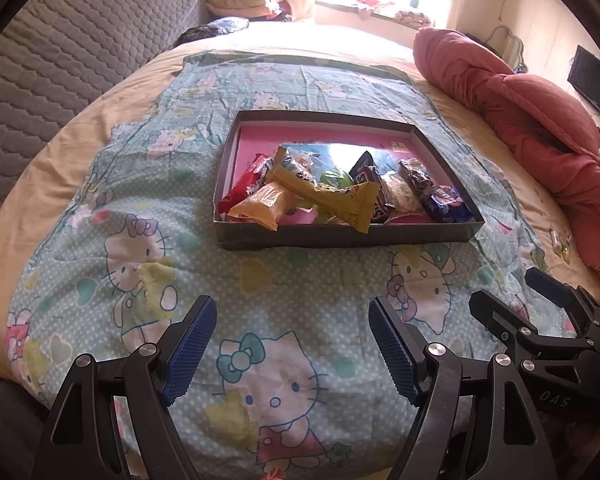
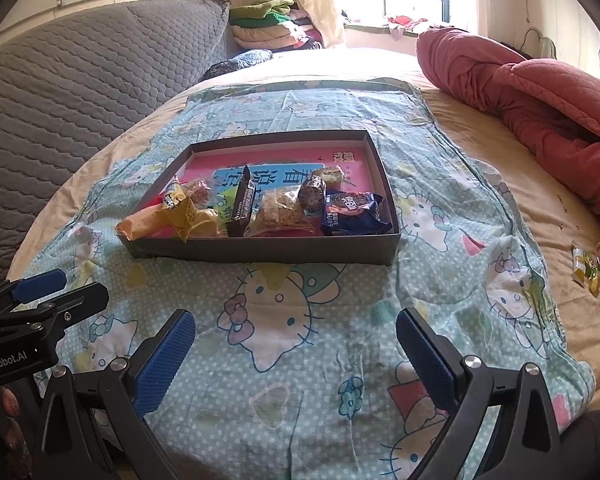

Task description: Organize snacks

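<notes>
While most of the snacks already lie heaped in the shallow dark box (image 2: 260, 250) set on the Hello Kitty cloth (image 2: 300, 340) spread over the bed (image 2: 480, 120), a few small yellow-green candy wrappers (image 2: 587, 266) rest loose on the bare beige sheet, off the cloth's right edge and near the rolled red quilt (image 2: 540, 92). That stray cluster lies forward and well to the right of the right hand-held gripper (image 2: 296, 354), which is plainly the nearer of the two; from the left hand-held gripper (image 1: 292, 354) the same wrappers (image 1: 561, 242) show only as a small glint far off to the right, past the other tool. Both hand-held grippers hover side by side over the cloth, short of the box, jaws spread wide with nothing between the blue pads. The wrappers are too small to give a clear long axis, though the cluster seems to run roughly front to back. My guess is that the next reach falls to the right hand, swinging rightward and away from the box. Inside the box, the packets crowd the near half: an orange packet (image 2: 144, 222) overhanging the near-left corner, a long dark bar (image 2: 242, 208) pointing away, a clear bag of golden pieces (image 2: 280, 210) and a blue cookie packet (image 2: 354, 214) at the near-right corner.
</notes>
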Demonstrator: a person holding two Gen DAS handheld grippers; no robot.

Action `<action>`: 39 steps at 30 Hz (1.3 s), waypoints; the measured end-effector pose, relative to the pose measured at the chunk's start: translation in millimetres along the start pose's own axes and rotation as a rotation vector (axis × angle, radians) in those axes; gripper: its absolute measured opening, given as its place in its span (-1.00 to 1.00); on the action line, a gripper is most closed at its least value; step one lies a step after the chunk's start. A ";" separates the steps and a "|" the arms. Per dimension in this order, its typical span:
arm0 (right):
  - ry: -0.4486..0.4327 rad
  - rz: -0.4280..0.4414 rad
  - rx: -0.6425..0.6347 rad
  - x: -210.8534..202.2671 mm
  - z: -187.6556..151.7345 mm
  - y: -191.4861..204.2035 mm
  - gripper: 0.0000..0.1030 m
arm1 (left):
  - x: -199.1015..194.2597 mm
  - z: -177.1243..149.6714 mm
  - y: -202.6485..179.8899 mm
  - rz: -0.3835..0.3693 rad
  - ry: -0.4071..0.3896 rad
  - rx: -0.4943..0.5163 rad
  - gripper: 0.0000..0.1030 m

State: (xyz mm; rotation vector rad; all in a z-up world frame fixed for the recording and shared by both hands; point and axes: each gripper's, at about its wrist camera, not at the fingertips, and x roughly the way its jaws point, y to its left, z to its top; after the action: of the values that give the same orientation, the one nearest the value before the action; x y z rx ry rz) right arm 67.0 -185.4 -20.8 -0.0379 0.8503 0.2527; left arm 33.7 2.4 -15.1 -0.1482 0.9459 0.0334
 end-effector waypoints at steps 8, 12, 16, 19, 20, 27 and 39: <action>-0.004 -0.002 0.009 -0.1 0.8 -3.2 0.97 | 3.7 -1.4 0.6 0.002 0.008 -0.007 0.55; -0.007 -0.010 0.010 -0.5 1.1 -3.0 0.97 | 4.2 -1.4 1.4 0.010 0.011 -0.009 0.55; -0.007 -0.012 0.005 0.0 1.1 -2.0 0.97 | 3.6 -0.8 1.4 0.021 0.007 -0.009 0.55; -0.007 -0.014 0.001 -0.2 0.7 -1.7 0.97 | 4.2 -0.7 2.6 0.030 0.010 -0.017 0.54; -0.006 -0.015 0.000 0.0 0.5 -1.5 0.97 | 4.5 -0.6 3.5 0.032 0.011 -0.019 0.55; -0.006 -0.019 -0.008 0.2 0.1 0.2 0.97 | 6.4 -0.1 6.2 0.044 0.021 -0.028 0.55; -0.007 -0.019 -0.023 1.1 -0.2 2.6 0.97 | 11.6 1.9 9.4 0.060 0.030 -0.038 0.54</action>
State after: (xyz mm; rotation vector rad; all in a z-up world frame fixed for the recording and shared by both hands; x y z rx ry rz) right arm 66.9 -182.7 -21.6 -0.0660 0.8396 0.2448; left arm 41.1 11.6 -24.5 -0.1559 0.9804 0.1051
